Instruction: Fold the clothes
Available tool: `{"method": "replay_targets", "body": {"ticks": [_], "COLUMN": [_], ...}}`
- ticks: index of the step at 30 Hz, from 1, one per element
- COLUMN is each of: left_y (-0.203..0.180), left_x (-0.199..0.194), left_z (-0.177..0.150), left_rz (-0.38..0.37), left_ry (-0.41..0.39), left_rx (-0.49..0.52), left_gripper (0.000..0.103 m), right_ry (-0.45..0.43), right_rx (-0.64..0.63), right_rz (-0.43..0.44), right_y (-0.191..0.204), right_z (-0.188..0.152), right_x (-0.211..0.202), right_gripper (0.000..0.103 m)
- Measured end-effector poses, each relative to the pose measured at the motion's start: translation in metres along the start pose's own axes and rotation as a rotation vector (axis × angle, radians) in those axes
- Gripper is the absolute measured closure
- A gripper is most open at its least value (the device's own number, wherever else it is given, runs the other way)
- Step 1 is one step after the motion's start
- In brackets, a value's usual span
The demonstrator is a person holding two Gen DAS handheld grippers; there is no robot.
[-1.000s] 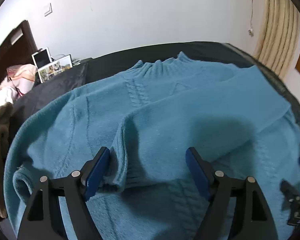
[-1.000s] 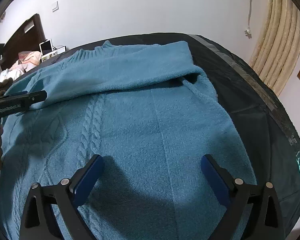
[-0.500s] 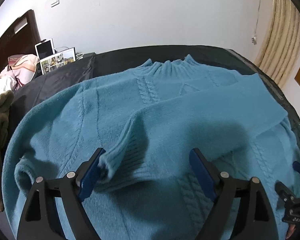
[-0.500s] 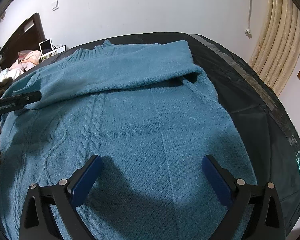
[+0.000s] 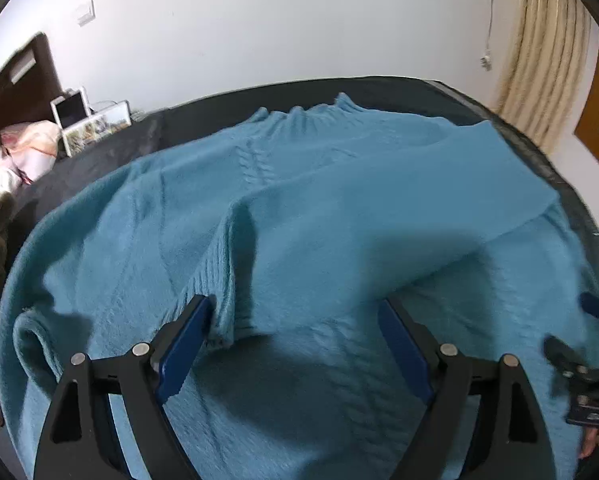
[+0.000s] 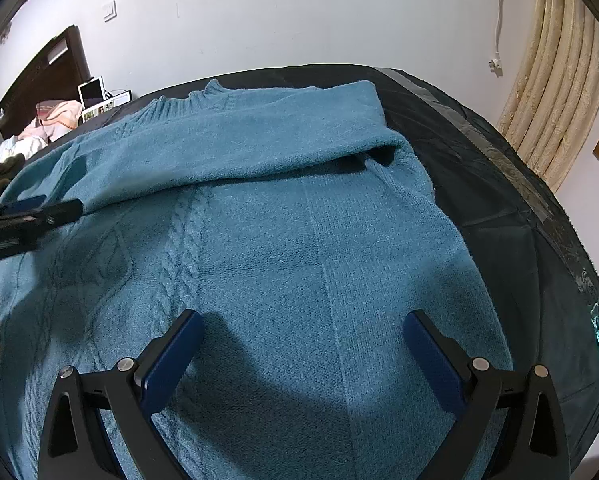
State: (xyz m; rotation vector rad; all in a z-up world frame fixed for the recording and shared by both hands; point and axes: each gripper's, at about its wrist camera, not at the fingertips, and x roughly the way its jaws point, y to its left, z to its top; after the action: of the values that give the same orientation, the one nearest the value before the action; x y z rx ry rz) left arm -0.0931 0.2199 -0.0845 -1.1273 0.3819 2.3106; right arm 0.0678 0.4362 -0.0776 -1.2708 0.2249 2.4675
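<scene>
One teal sweater [image 6: 299, 240] lies spread flat on the dark-covered table [image 6: 499, 184], collar at the far edge, one sleeve [image 6: 239, 148] laid across the chest, presumably to square the body for folding. Left tongs [image 5: 295, 332] are released, jaws wide, the ribbed cuff [image 5: 223, 308] touching the inner face of one blue pad and no pinch showing. Right tongs [image 6: 303, 340], also spread wide, hover empty over the lower body, probably ready for the hem: two tongs, one garment in play.
</scene>
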Motion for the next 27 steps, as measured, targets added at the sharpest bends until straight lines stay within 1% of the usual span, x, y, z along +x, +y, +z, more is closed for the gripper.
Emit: {"method": "replay_targets", "body": {"ticks": [3, 6, 10, 13, 14, 17, 18, 20, 21, 22, 25, 27], "left_y": [0.0, 0.006, 0.01, 0.008, 0.006, 0.005, 0.007, 0.009, 0.008, 0.007, 0.007, 0.009], "left_x": [0.002, 0.003, 0.0, -0.013, -0.016, -0.012, -0.009, -0.003, -0.002, -0.002, -0.003, -0.006], "left_z": [-0.002, -0.004, -0.002, -0.004, -0.004, -0.007, -0.008, -0.01, -0.01, -0.009, -0.01, -0.01], "left_rz": [0.022, 0.043, 0.024, -0.035, -0.044, -0.026, -0.015, 0.014, 0.021, 0.029, 0.029, 0.009], "left_ry": [-0.002, -0.007, -0.007, -0.027, -0.03, -0.016, -0.015, -0.019, -0.02, -0.021, -0.023, -0.015], "left_rx": [0.015, 0.002, -0.024, -0.032, -0.027, -0.02, -0.024, -0.025, -0.02, -0.015, -0.014, -0.027], "left_gripper": [0.015, 0.015, 0.015, 0.015, 0.015, 0.015, 0.015, 0.015, 0.015, 0.015, 0.015, 0.015], "right_ry": [0.0, 0.0, 0.0, 0.0, 0.0, 0.008, 0.01, -0.022, -0.04, -0.05, 0.004, 0.011], "right_rx": [0.0, 0.0, 0.0, -0.001, -0.001, 0.011, 0.03, 0.047, 0.027, 0.002, -0.076, -0.097], "right_rz": [0.0, -0.001, -0.001, -0.002, -0.002, -0.006, 0.013, 0.1, 0.107, 0.093, 0.079, 0.062], "right_y": [0.0, 0.0, 0.0, 0.0, 0.0, 0.0, -0.001, 0.001, 0.006, 0.011, 0.027, 0.032], "right_z": [0.0, 0.0, 0.0, 0.0, 0.0, 0.0, -0.001, -0.004, -0.006, -0.008, -0.019, -0.024], "right_x": [0.0, 0.0, 0.0, 0.0, 0.0, -0.004, -0.01, -0.026, -0.034, -0.039, -0.026, -0.019], "right_gripper": [0.001, 0.001, 0.001, 0.001, 0.001, 0.001, 0.001, 0.001, 0.001, 0.001, 0.001, 0.0]}}
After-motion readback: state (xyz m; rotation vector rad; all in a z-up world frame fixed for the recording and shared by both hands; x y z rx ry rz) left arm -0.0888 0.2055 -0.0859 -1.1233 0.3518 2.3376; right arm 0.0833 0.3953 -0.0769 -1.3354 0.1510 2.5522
